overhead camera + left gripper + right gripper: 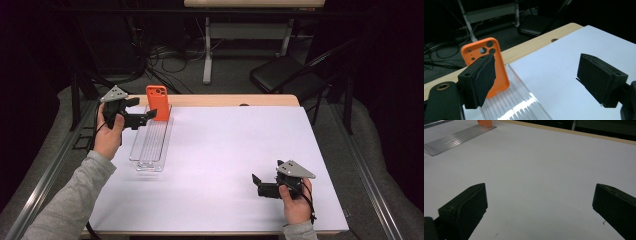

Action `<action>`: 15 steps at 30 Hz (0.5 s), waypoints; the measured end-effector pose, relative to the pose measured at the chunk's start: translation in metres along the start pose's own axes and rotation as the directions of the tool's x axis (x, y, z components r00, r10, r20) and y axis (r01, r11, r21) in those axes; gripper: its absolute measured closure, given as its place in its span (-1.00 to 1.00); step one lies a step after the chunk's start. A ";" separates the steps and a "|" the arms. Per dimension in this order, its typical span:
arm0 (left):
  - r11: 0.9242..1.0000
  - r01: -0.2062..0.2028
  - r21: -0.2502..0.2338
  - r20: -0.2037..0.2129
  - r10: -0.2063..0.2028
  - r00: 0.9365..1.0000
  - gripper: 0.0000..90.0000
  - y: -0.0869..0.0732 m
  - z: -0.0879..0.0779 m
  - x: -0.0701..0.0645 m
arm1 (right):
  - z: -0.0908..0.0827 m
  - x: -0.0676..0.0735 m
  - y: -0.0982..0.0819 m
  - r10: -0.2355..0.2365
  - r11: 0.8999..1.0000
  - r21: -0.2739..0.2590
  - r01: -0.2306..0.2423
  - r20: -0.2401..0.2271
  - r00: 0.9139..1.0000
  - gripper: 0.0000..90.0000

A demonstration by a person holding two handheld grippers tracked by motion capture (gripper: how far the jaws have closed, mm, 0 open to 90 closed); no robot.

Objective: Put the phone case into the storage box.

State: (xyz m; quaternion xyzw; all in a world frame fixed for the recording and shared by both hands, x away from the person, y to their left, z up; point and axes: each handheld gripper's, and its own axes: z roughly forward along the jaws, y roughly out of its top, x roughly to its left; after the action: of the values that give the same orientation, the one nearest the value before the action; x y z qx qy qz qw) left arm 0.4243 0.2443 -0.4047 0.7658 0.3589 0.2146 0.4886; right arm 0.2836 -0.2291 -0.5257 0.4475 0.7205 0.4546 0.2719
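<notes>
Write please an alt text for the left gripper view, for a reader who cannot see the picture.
An orange phone case stands upright at the far end of a clear ribbed rack, just past the open left tongs, which hold nothing. The rack lies on a white table cover, with a dark floor, cables and a black chair behind.

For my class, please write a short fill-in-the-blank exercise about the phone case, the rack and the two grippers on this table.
1. The phone case standing in the clear rack is ____ in colour.
2. The case stands at the rack's ____ end, away from the person.
3. The left gripper has its jaws ____, with nothing between them.
4. The right gripper hovers over the ____ table cover.

Missing words: orange; far; open; white
</notes>
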 end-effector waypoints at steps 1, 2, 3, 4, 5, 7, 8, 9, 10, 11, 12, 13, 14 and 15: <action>1.000 -0.007 0.006 0.002 0.007 1.000 -0.66 -0.001 -0.002 -0.004 | 0.000 0.000 0.000 -0.003 1.000 0.001 0.003 0.002 1.000 -1.00; 1.000 -0.011 0.011 0.006 0.011 1.000 -0.66 -0.002 -0.005 -0.009 | 0.000 0.000 0.000 -0.002 1.000 0.000 0.002 0.002 1.000 -1.00; 1.000 -0.009 0.008 0.015 0.008 1.000 -0.66 -0.004 -0.007 -0.013 | 0.000 0.000 0.000 -0.002 1.000 0.004 0.002 0.002 1.000 -1.00; 1.000 -0.003 0.004 0.031 0.003 1.000 -0.66 -0.006 -0.010 -0.017 | 0.000 0.000 0.000 -0.004 1.000 0.006 0.004 0.002 1.000 -1.00; 1.000 0.007 0.000 0.046 -0.007 0.999 -0.66 -0.009 -0.011 -0.021 | 0.000 0.000 0.000 -0.006 1.000 0.006 0.006 0.002 1.000 -1.00; 1.000 0.017 0.003 0.067 -0.017 0.998 -0.66 -0.014 -0.013 -0.029 | 0.000 0.000 0.000 -0.006 1.000 0.005 0.006 0.002 1.000 -1.00; 1.000 0.017 0.009 0.073 -0.018 0.997 -0.66 -0.017 -0.014 -0.032 | 0.000 0.000 0.000 -0.006 1.000 0.005 0.006 0.001 1.000 -1.00; 1.000 0.022 0.006 0.079 -0.022 0.997 -0.66 -0.019 -0.015 -0.036 | 0.000 0.000 0.000 -0.007 1.000 0.004 0.007 0.001 1.000 -1.00; 1.000 0.021 0.003 0.081 -0.021 0.996 -0.66 -0.022 -0.016 -0.040 | 0.001 0.000 0.000 -0.007 1.000 0.005 0.007 0.001 1.000 -1.00; 1.000 0.013 0.003 0.079 -0.013 0.997 -0.66 -0.024 -0.017 -0.043 | 0.001 0.000 0.000 -0.006 1.000 0.004 0.006 0.000 1.000 -1.00; 1.000 0.005 -0.001 0.079 -0.005 0.997 -0.66 -0.027 -0.019 -0.047 | 0.001 0.000 -0.001 -0.005 1.000 0.001 0.005 0.001 1.000 -1.00; 1.000 0.003 -0.007 0.076 -0.002 0.997 -0.66 -0.029 -0.021 -0.050 | 0.001 0.000 -0.001 -0.003 1.000 0.001 0.003 0.000 1.000 -1.00; 1.000 -0.003 -0.013 0.076 0.004 0.997 -0.66 -0.031 -0.022 -0.053 | 0.001 0.000 -0.001 -0.004 1.000 0.001 0.004 0.000 1.000 -1.00; 1.000 -0.011 -0.017 0.076 0.012 0.997 -0.66 -0.034 -0.023 -0.056 | 0.001 0.000 -0.001 -0.004 1.000 0.002 0.004 0.000 1.000 -1.00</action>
State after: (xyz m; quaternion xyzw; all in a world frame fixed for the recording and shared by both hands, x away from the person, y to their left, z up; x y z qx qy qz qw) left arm 0.3607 0.2241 -0.4245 0.7715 0.3338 0.1912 0.5068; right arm 0.2843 -0.2285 -0.5271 0.4461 0.7220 0.4535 0.2723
